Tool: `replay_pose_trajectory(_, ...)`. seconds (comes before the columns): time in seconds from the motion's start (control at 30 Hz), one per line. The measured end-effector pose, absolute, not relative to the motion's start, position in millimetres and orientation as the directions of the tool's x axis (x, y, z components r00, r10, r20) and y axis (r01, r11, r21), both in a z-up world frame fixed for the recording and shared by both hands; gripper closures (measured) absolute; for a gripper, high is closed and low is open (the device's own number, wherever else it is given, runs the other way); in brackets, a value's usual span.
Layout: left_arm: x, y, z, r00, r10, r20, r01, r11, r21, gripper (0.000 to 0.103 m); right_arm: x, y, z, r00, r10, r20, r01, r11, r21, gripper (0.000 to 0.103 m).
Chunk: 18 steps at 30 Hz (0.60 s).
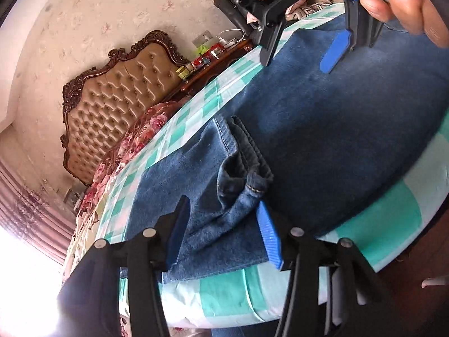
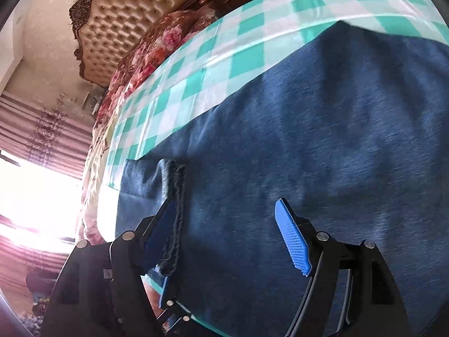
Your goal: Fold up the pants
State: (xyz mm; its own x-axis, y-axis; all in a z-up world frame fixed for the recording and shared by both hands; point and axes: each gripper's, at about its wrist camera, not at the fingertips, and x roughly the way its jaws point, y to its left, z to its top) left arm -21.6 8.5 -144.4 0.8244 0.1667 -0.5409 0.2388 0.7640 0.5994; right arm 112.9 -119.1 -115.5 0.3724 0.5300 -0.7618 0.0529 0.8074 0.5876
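Bedroom with a tufted headboard (image 1: 112, 95), floral wallpaper and a bed under a green-checked cloth (image 1: 196, 118), where blue jeans (image 1: 336, 140) lie spread.

Jeans cover most of the cloth in both views, with a leg end folded back over the rest so that its dark hem (image 1: 249, 151) lies on top, near the front edge of the bed. Left gripper (image 1: 224, 233) sits low over that folded leg, its blue pads apart on either side of the bunched denim and not pressing it. Right gripper (image 2: 230, 238) hovers over the flat denim with its pads wide apart, the dark hem just beside its left pad; in the left view it shows at the top, gripped by a hand (image 1: 412, 2). Curtains (image 2: 42, 129) and a bright window fill the left.
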Motion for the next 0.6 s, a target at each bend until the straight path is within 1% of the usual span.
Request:
replay_pose_trajectory(0.07, -13, 7, -143, 0.83, 0.152, -0.536, 0.265, 0.738, 0.62, 0.053, 114, -112, -116, 0.356, 0.553, -0.753, 0.037, 0.797, 0.603, 0.031)
replay_pose_trajectory(0.17, -3, 7, -141, 0.817, 0.122, -0.563, 0.302, 0.741, 0.599, 0.052, 115, -102, -113, 0.331, 0.594, -0.734, 0.019, 0.773, 0.634, 0.031)
replay_pose_trajectory(0.2, 1, 8, -140, 0.814, 0.105, -0.571, 0.316, 0.745, 0.587, 0.058, 116, -100, -113, 0.324, 0.604, -0.729, 0.02, 0.766, 0.643, 0.031)
replay_pose_trajectory(0.27, 3, 8, -139, 0.8, 0.076, -0.595, 0.343, 0.756, 0.557, 0.087, 117, -96, -113, 0.303, 0.628, -0.717, 0.029, 0.746, 0.665, 0.031)
replay_pose_trajectory(0.3, 3, 10, -134, 0.814, 0.071, -0.577, 0.322, 0.771, 0.549, 0.088, 118, -95, -113, 0.293, 0.635, -0.715, 0.033, 0.741, 0.671, 0.029)
replay_pose_trajectory(0.4, 0, 15, -122, 0.826, 0.049, -0.562, 0.299, 0.806, 0.51, 0.088, 124, -88, -117, 0.249, 0.675, -0.694, 0.057, 0.705, 0.707, 0.024)
replay_pose_trajectory(0.6, -4, 22, -110, 0.833, 0.033, -0.552, 0.283, 0.832, 0.477, 0.088, 141, -58, -128, 0.16, 0.741, -0.652, 0.092, 0.646, 0.758, 0.024)
